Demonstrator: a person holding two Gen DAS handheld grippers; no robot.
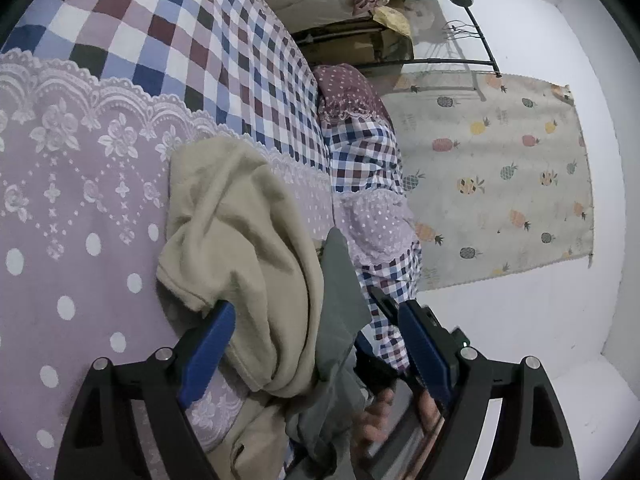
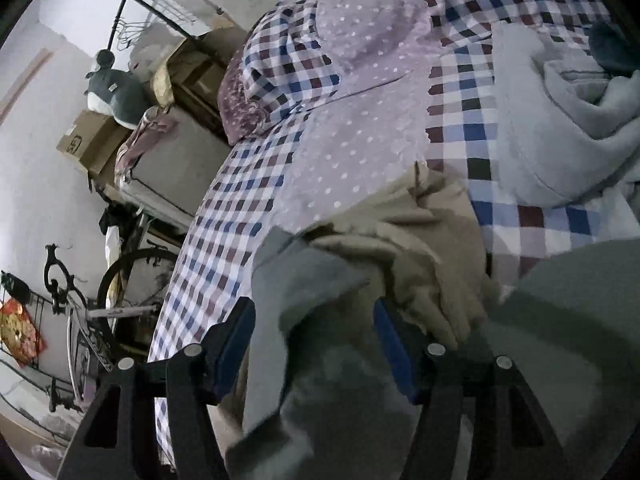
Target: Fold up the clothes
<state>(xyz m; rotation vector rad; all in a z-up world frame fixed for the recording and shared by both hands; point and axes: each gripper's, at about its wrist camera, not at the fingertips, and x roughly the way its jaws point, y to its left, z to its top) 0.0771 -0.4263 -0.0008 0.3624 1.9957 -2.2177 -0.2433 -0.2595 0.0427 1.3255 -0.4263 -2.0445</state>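
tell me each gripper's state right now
left gripper: open, crumpled beige cloth garment lying between its jaws.
right gripper: open, grey cloth garment between its jaws.

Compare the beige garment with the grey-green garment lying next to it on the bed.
The beige garment is pale tan and bunched in thick, rounded folds; the grey-green garment is darker and lies in a flatter, sharper-edged flap. The beige garment rests on the lilac lace cover, while the grey-green garment sits towards the bed's edge. Both are unfolded, crumpled and touching each other.
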